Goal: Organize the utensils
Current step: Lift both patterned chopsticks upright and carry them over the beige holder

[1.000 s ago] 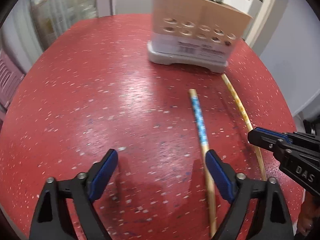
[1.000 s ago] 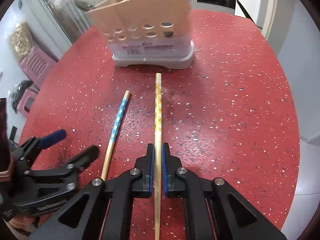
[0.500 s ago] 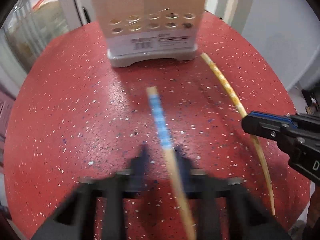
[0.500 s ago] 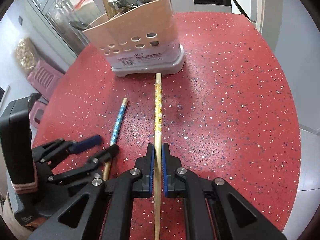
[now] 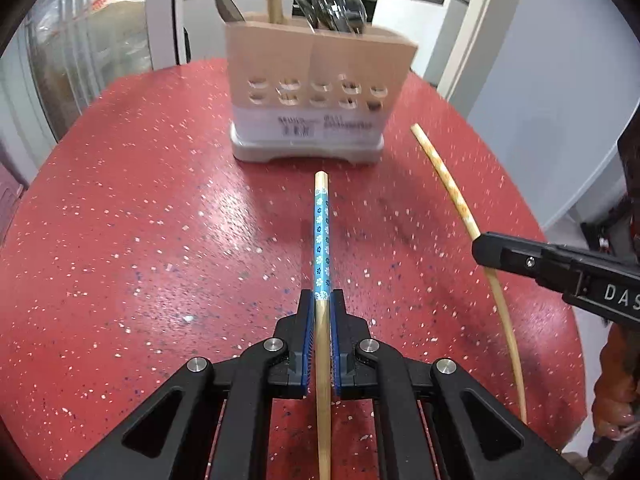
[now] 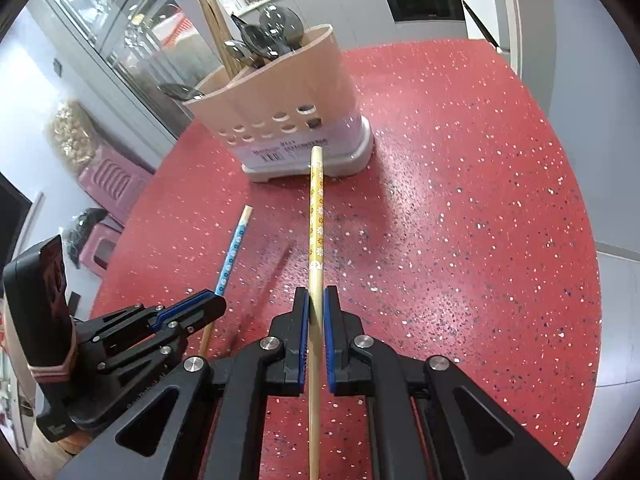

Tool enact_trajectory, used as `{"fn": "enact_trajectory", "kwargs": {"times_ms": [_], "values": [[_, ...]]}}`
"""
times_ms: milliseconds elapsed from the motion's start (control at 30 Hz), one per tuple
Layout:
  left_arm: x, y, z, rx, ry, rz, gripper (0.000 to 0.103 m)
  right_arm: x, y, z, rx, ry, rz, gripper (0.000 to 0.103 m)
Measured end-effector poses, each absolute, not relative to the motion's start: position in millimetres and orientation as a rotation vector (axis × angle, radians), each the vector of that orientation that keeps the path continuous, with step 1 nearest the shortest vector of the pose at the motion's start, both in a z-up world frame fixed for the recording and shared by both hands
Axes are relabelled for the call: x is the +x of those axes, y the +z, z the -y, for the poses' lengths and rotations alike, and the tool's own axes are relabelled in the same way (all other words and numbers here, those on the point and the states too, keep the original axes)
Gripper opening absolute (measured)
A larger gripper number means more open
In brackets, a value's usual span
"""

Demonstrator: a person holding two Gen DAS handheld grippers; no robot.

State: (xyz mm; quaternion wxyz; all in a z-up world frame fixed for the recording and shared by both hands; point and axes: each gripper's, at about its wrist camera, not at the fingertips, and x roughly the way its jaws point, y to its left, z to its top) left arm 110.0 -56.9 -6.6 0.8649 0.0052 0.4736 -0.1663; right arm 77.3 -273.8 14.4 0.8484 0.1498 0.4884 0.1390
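Fingers of my left gripper (image 5: 322,312) pinched the blue chopstick (image 5: 321,240). My right gripper (image 6: 316,304) pinched the yellow chopstick (image 6: 316,208), both aimed at the holder (image 6: 280,100) to drop in.

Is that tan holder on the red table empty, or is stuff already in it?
Not empty. The tan holder stands upright with dark spoons and a wooden handle poking out of its top. How full it is cannot be told.
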Motion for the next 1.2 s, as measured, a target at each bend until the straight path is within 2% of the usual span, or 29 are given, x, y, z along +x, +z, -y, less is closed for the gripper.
{"fn": "enact_trajectory", "kwargs": {"times_ms": [533,1200], "values": [[98.0,46.0,47.2,-0.020,-0.349,-0.858,0.033,79.3,53.2,276.5,0.334,0.352,-0.922,0.008],[143.0,114.3,36.1,-0.059,-0.333,-0.695,0.033,123.8,114.0,277.3,0.311,0.376,-0.771,0.008]]}}
